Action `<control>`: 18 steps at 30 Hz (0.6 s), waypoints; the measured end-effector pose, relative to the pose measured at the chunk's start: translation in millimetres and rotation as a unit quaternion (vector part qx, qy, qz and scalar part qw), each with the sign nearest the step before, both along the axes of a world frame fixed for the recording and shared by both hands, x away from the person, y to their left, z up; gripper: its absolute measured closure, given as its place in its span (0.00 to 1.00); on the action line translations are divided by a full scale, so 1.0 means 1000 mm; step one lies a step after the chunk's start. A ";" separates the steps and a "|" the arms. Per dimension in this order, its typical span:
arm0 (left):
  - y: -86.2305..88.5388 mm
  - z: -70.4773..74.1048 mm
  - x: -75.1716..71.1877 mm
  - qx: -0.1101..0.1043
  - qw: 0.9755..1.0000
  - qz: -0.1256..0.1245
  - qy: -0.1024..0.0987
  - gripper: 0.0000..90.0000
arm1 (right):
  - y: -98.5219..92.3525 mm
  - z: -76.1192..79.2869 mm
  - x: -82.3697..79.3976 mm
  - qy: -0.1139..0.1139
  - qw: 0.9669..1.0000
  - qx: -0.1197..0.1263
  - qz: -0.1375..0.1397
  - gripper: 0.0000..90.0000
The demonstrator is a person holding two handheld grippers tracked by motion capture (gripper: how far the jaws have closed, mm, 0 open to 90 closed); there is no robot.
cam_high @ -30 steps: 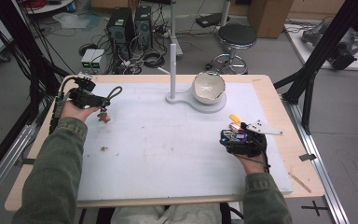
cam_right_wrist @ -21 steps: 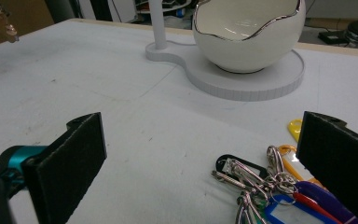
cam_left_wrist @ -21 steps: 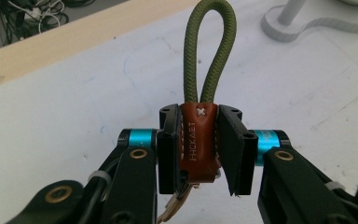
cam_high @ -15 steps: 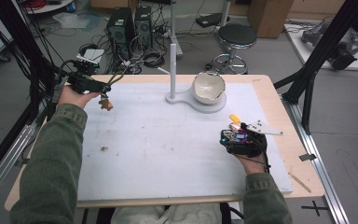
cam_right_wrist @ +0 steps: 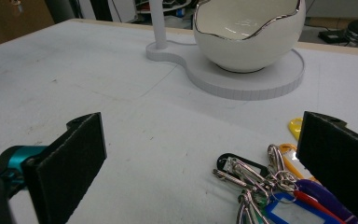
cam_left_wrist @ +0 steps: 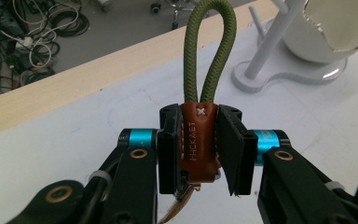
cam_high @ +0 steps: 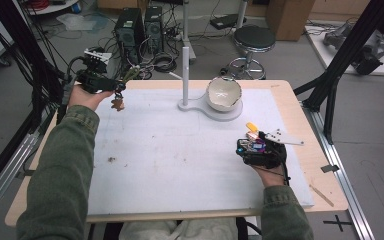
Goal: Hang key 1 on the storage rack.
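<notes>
Two pads of the left gripper (cam_left_wrist: 199,149) pinch a brown leather key fob (cam_left_wrist: 198,140) with a green cord loop, raised above the table's (cam_high: 180,150) far-left corner. Right gripper (cam_right_wrist: 200,158) gapes beside a key bunch (cam_right_wrist: 270,186), unseen from above.

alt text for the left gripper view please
The left tool is shut on a brown leather key fob, whose olive green cord loop rises above the black jaws. Beyond it, on the white table mat, stands a white post stand holding a shiny white bowl.

olive green sleeves (cam_high: 62,165), black tools, teal-ringed jaws
</notes>
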State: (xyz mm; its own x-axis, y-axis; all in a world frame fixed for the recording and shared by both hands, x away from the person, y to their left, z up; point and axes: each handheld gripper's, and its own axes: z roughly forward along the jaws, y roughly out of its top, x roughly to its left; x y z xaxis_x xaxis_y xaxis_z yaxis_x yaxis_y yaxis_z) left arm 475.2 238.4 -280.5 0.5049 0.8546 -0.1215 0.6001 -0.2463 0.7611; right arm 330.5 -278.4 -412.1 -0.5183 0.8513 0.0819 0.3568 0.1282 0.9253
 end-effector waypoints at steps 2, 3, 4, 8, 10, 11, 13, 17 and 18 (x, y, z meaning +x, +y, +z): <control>-0.001 -0.002 0.003 -0.008 1.000 0.004 0.000 0.78 | 0.000 0.000 0.000 0.000 1.000 -0.001 0.000 0.01; -0.002 -0.003 0.005 -0.015 1.000 0.008 -0.001 0.78 | 0.000 0.000 0.000 0.002 1.000 0.000 0.000 0.01; -0.002 -0.004 0.006 -0.022 1.000 0.010 -0.001 0.78 | 0.000 0.000 0.000 0.002 1.000 0.000 0.000 0.01; -0.006 -0.005 0.013 -0.047 0.999 0.014 0.005 0.78 | 0.000 0.000 0.000 0.001 1.000 -0.001 0.000 0.01; -0.013 -0.003 0.014 -0.038 0.999 0.008 0.001 0.78 | 0.000 0.000 0.000 0.001 1.000 -0.001 0.000 0.01; -0.017 -0.001 0.015 -0.036 0.999 0.003 0.000 0.78 | 0.000 0.000 0.000 0.003 1.000 0.001 -0.001 0.01; -0.024 0.002 0.016 -0.034 0.999 -0.003 -0.002 0.78 | 0.000 0.000 0.000 0.003 1.000 0.002 -0.001 0.01; -0.034 0.006 0.019 -0.033 0.999 -0.009 -0.004 0.78 | -0.001 0.000 0.000 0.001 1.000 0.003 -0.001 0.01; -0.035 0.007 0.020 -0.039 0.999 -0.010 -0.002 0.78 | -0.001 0.000 0.000 0.002 1.000 0.004 -0.002 0.01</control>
State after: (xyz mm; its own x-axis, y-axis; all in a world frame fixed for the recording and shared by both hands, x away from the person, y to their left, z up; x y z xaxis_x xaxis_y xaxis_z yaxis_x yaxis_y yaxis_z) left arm 494.9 203.1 -274.0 0.5221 0.8324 -0.1858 0.5925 -0.1972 0.7810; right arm 330.0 -279.5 -412.3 -0.5153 0.8522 0.0909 0.3618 0.1201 0.9245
